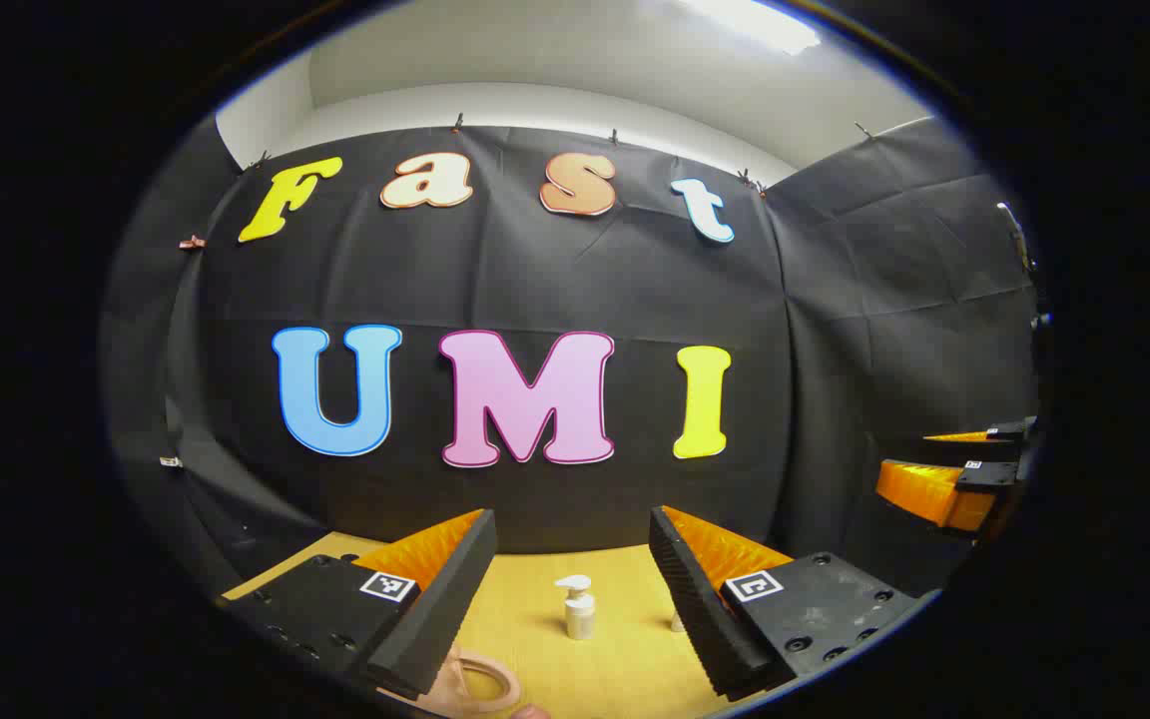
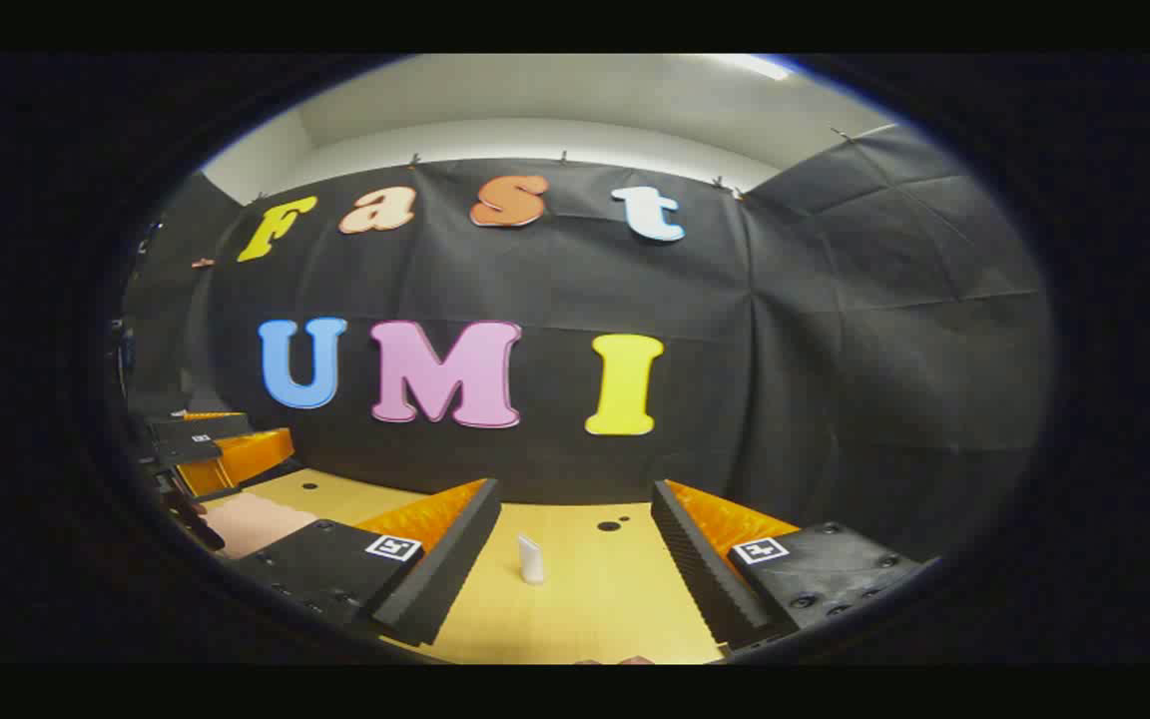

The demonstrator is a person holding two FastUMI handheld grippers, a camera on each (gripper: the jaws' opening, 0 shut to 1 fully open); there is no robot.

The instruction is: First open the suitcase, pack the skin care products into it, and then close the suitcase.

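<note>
Pump bottle (image 1: pixel 578 607) stands on table (image 1: pixel 615 669), between left gripper (image 1: pixel 571 599) fingers.

A black cloth wall (image 1: pixel 555 290) closes the booth at the back, and it is creased in several places. A second black cloth panel (image 1: pixel 894 300) joins it on the right side at a corner. Small clips (image 1: pixel 456 122) hold the cloth along its top edge. Above it there is a white wall (image 1: pixel 535 105) and a bright ceiling light (image 1: pixel 750 20). Below stands a light wooden worktop (image 2: pixel 575 589) with small dark holes (image 2: pixel 608 525).
</note>
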